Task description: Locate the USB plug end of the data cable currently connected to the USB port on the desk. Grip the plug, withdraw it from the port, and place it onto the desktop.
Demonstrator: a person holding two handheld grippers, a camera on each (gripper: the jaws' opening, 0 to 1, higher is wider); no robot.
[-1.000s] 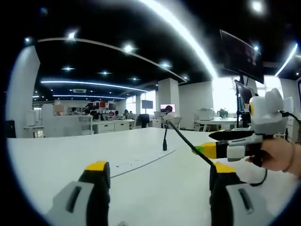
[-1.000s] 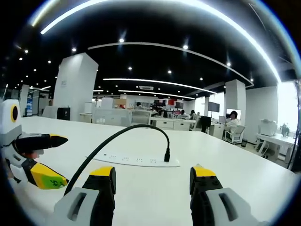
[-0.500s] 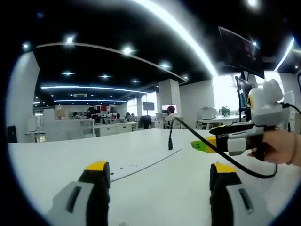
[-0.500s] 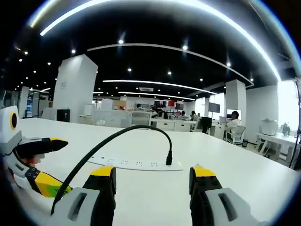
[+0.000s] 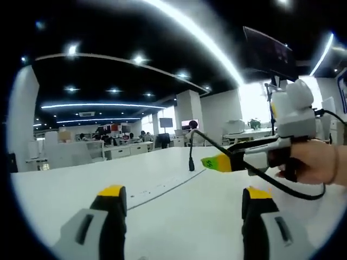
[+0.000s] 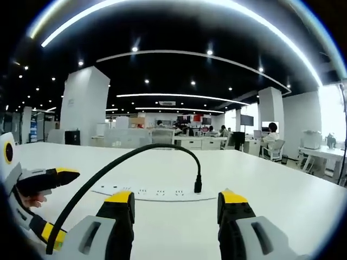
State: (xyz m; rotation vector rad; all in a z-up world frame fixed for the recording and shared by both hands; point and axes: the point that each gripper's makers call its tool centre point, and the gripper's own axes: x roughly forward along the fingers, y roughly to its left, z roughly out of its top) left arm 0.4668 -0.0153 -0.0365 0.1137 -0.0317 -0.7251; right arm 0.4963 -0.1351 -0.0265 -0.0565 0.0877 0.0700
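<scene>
On the counter, the USB plug is seen seated in the power strip; both the right hand-held gripper and the left hand-held gripper are held spread.

Open-plan office around me. White pillar stands at the left in my right gripper view; another white pillar sits mid-room in my left gripper view. Ceiling is black, crossed by long curved light strips and dotted with small round spotlights. Far rows of desks with seated people, too small to detail. A dark monitor hangs high on a stand at the right of my left gripper view. Bright windows glare behind it.
</scene>
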